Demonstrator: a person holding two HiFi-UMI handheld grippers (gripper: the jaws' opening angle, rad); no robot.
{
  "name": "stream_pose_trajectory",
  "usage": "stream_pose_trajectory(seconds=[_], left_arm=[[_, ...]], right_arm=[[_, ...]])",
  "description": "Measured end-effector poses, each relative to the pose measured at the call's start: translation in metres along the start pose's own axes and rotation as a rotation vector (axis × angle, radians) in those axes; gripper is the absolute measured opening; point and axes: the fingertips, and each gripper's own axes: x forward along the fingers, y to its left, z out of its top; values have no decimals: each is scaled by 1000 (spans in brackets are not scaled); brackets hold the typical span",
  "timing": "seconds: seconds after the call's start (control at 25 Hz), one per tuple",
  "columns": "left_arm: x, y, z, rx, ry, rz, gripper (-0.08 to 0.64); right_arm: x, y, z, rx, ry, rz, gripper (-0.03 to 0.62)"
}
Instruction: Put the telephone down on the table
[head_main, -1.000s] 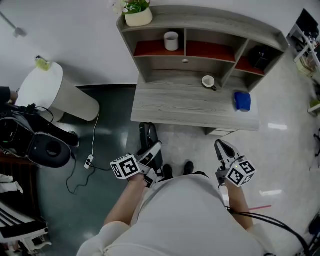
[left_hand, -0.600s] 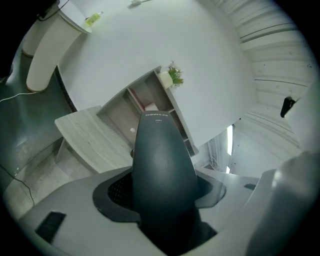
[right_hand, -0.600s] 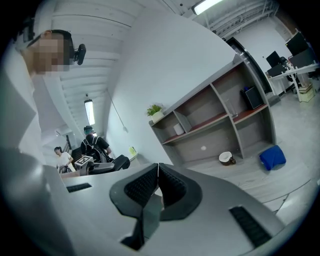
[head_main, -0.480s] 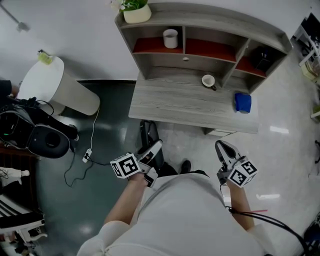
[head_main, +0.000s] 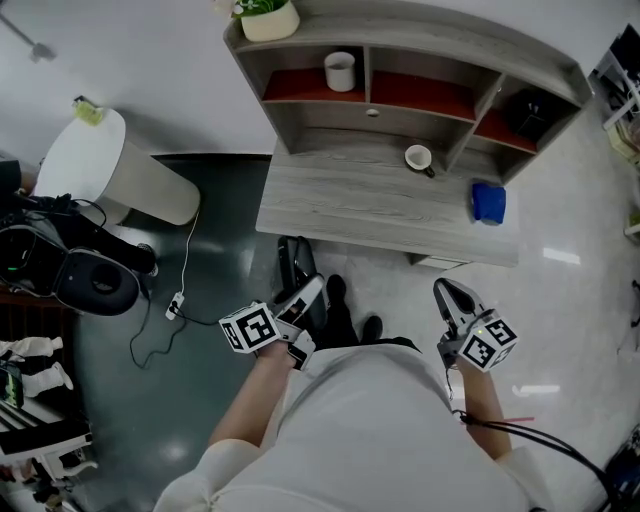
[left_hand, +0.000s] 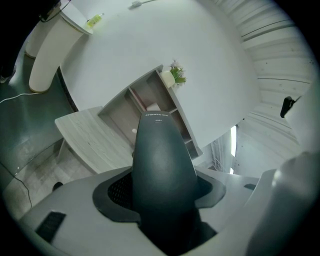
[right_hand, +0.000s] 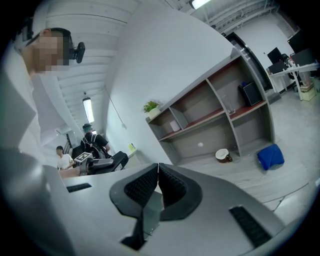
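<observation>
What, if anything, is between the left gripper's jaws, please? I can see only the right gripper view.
Observer: The left gripper is shut on a dark telephone, with its pads pressed against both sides.
Operator: Thank you. Is it over the table yet?
Observer: No. In the head view it hangs above the floor, short of the table's front edge.
</observation>
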Motion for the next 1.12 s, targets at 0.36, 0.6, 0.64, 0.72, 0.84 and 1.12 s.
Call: stream_pose_trajectory(seconds=[0.36,0.6,0.64,0.72,0.84,1.12], left_arm=[[28,20,45,25,41,-10,293],[54,33,81,38,85,-24,293],[59,36,88,40,93,-25,293],[66,41,100,43,111,-28,293],[77,50,118,58,143,-33,293],[100,75,151,137,217,-30,293]], right_arm=[[33,-11,11,19,-9,-63,18],[69,-21,28,23,-26,-105,18],[76,-22,31,24,-28,-112,18],[89,-25,35,28,-32,-126,18],[107,-28,40,39,-37,-152,18],[143,-29,49,49,-61,-207,18]])
